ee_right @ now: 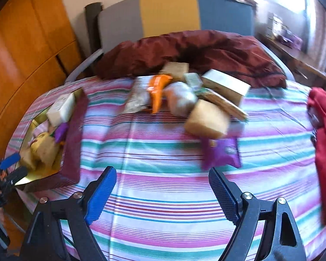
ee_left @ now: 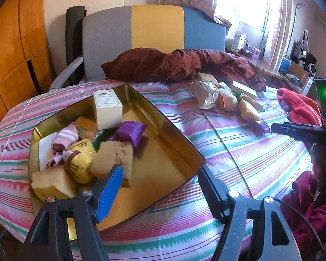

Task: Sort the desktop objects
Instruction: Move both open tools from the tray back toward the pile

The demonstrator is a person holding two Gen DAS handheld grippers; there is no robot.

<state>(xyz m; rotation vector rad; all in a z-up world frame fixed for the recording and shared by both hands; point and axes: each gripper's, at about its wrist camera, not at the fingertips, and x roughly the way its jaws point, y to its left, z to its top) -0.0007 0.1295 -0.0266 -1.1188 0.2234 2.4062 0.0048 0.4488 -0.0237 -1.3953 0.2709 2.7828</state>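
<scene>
Mid-sort, judging by the split: part of the clutter already inside the gold tray (ee_left: 180,143), the rest heaped farther back on the striped tabletop (ee_right: 163,206).

In the tray: a white box (ee_left: 107,108) standing upright, a purple packet (ee_left: 131,131) beside it, a tan sponge block (ee_left: 114,158), a yellow plush (ee_left: 80,159), a small pink-striped sock (ee_left: 64,137), another pale block at the near corner.

Left tongs (ee_left: 157,183) released, jaws spread wide, hanging over the tray's near edge, nothing between them. Looks like a pause after a drop-off, though that is only a guess.

Right tongs (ee_right: 163,187) also released and empty, hovering low above bare striped cloth, aimed toward the unsorted pile. Blurred view, so details soft. Nearest to them: a purple snack pouch (ee_right: 221,152) lying flat, just ahead and to the right. Behind it a tan block (ee_right: 206,119), then a clear-wrapped bundle (ee_right: 180,100), an orange wrapper (ee_right: 157,91), a flat cream box (ee_right: 226,84), all touching or overlapping. A red cloth (ee_right: 323,130) well apart at the right edge.

Likely next: forward and slightly right with the right tongs, down onto the pouch, jaws straddling its short width, then across to the tray. Thin, flat, slippery film; needs a low approach and a firm pinch on an edge or a fold.
</scene>
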